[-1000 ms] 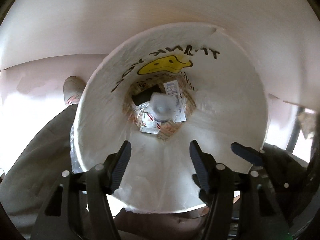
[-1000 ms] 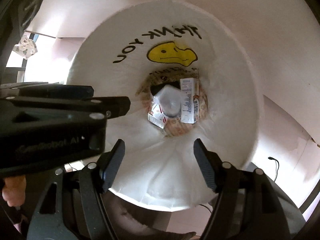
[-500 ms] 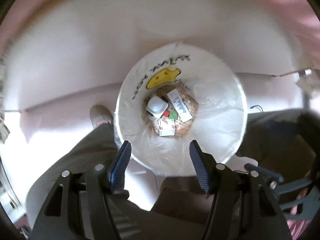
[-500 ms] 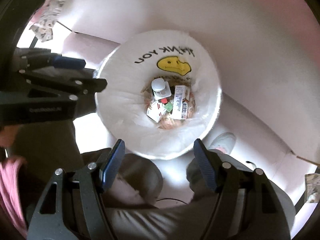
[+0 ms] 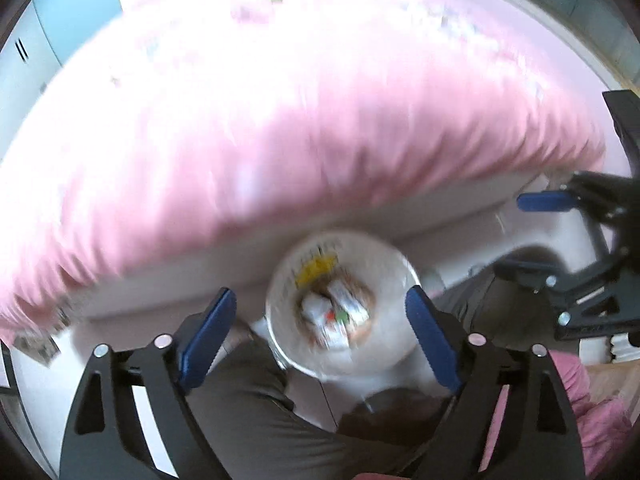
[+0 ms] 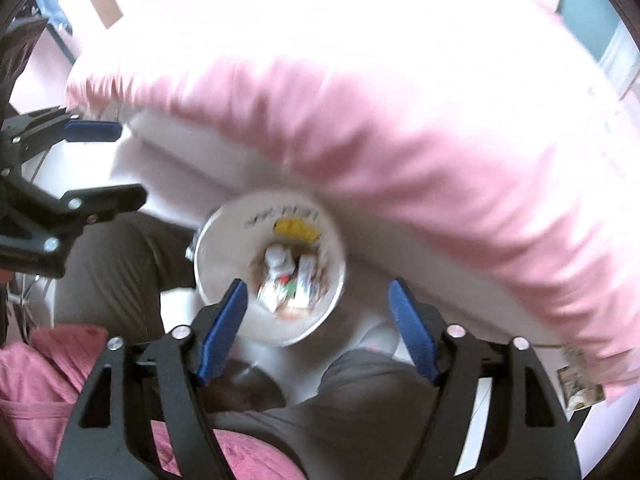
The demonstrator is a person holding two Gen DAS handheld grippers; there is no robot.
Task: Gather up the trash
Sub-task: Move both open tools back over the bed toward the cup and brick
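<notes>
Seen from above: round bin lined with white plastic bag bearing yellow smiley (image 5: 340, 304) (image 6: 270, 266), on floor at edge of pink-covered bed (image 5: 280, 128), trash inside. Left gripper (image 5: 320, 332) and right gripper (image 6: 316, 320) above it, jaws just widening, spread apart, nothing between.

Left gripper (image 5: 320, 316) and right gripper (image 6: 316, 316) point downward, empty, jaws just opening.

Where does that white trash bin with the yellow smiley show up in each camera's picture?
Left wrist view: trash bin sits low, just right of centre, below the pink bedding.
Right wrist view: bin sits low, left of centre.
Shared landmark: the yellow smiley inside the bin's liner.
</notes>
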